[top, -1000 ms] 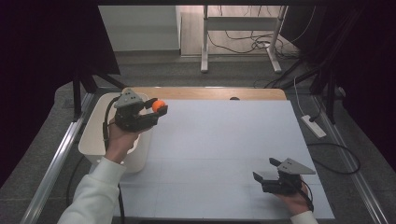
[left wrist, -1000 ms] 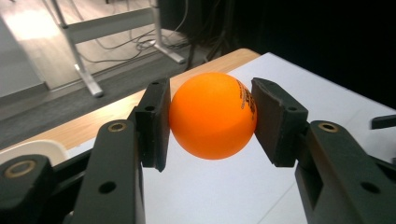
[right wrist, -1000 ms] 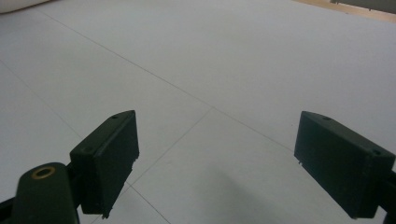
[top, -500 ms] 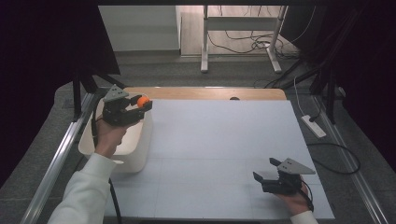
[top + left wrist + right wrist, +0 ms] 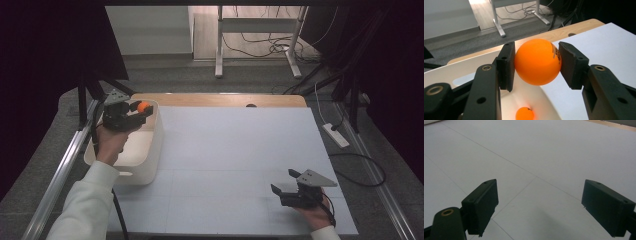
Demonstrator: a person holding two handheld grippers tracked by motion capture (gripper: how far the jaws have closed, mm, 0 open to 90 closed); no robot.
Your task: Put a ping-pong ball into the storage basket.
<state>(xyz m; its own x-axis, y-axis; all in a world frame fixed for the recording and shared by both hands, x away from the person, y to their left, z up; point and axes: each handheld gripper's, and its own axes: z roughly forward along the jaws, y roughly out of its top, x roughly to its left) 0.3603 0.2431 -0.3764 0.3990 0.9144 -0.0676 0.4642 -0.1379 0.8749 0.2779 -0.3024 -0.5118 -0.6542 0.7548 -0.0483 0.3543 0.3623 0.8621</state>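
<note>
Left gripper view: the left hand-held gripper [image 5: 537, 62] pinches an orange ball [image 5: 537, 61] across its middle, above the white tub [image 5: 150, 150] at the desk's left edge. I judge it light, stiff, smooth, apt to slip. A second ball [image 5: 524, 113] lies inside, hidden in the high view, where the right hand-held gripper [image 5: 286, 183] rests wide open.

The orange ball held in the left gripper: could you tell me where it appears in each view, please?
High view: orange ball upper left, at the left gripper tip, over the white bin.
Left gripper view: orange ball centre, clamped between the jaws.
Right gripper view: not in it.
Shared landmark: the white bin.
</note>
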